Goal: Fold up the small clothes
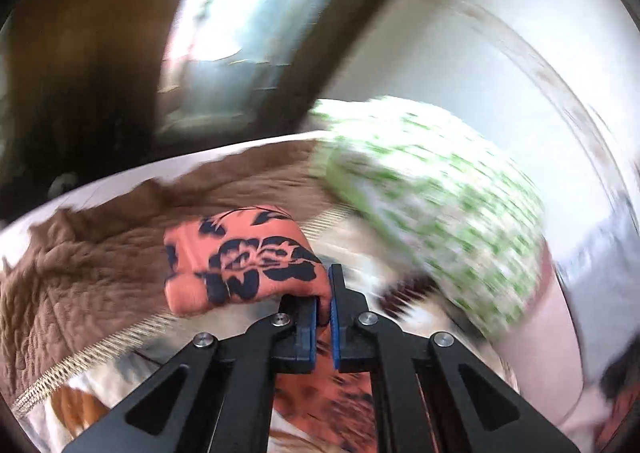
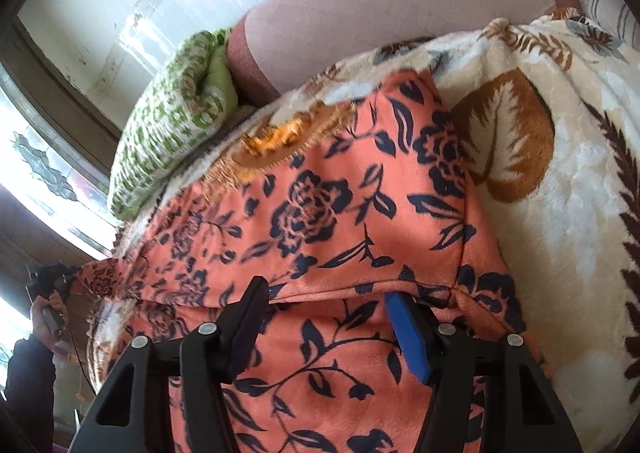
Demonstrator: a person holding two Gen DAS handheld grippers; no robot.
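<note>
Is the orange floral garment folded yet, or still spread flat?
Partly folded: the orange floral garment shows one layer doubled over another on the blanket, while the left gripper pinches a lifted corner.

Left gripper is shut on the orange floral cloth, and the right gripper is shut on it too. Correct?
Not quite. The left gripper is shut on the orange floral cloth, but the right gripper is open: the right wrist view shows its fingers spread wide over the cloth, not pinching it.

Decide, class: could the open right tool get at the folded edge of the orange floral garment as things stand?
Probably yes: the right tool sits open right at the orange floral garment, whose fold edge runs uncovered between its fingers.
</note>
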